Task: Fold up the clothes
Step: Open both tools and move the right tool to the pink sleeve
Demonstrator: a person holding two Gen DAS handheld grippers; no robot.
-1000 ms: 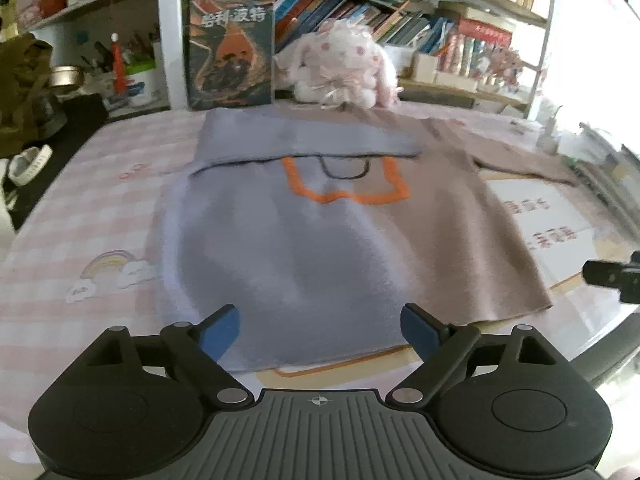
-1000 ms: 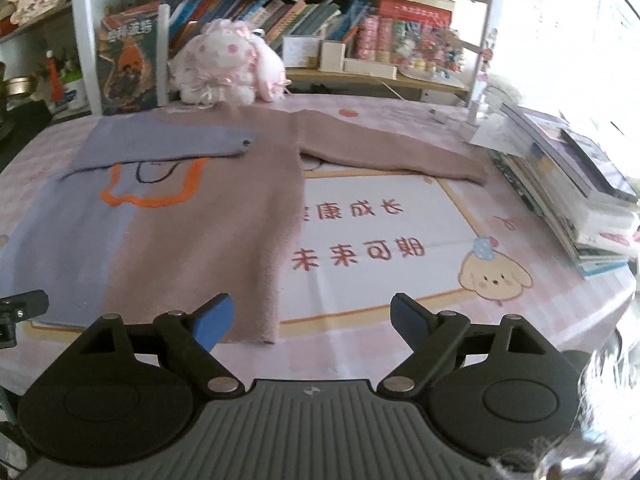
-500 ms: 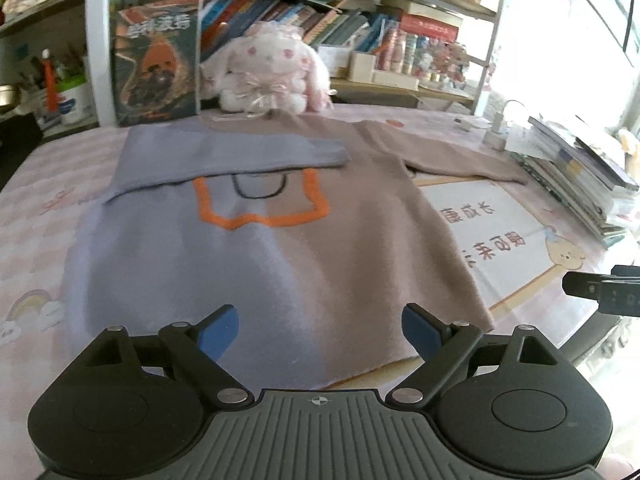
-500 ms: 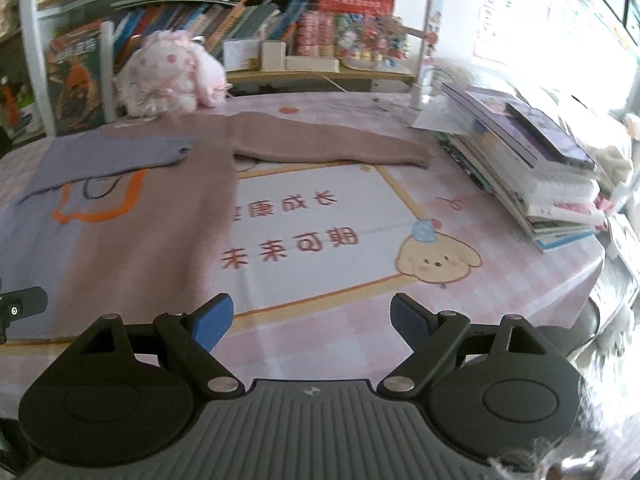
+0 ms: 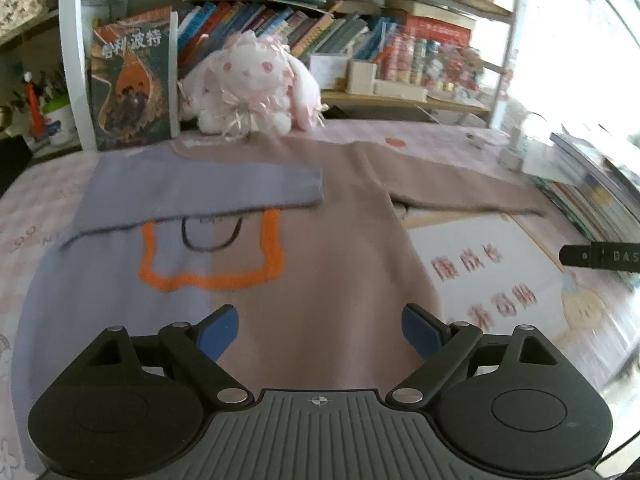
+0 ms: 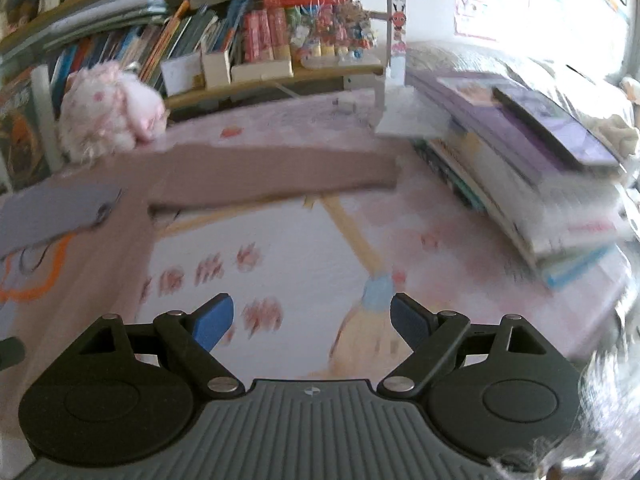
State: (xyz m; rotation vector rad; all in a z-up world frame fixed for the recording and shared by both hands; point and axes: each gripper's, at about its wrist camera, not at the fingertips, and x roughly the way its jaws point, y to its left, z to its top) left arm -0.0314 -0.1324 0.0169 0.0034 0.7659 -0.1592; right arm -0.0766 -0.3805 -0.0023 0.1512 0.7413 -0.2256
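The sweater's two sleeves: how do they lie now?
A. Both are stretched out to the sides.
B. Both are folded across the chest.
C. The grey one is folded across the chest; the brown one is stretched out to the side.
C: the grey sleeve lies across the sweater above the orange outline, while the brown sleeve still extends sideways on the table.

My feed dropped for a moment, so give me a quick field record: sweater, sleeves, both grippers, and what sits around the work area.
garment: two-tone sweater, spread flat on the table
grey sleeve: grey sleeve folded across the chest
brown sleeve: brown sleeve stretched out sideways, unfolded
left gripper: left gripper open, empty, above the sweater's lower part
right gripper: right gripper open, empty, above the printed mat
nearby: plush rabbit behind the collar; book stack on the right
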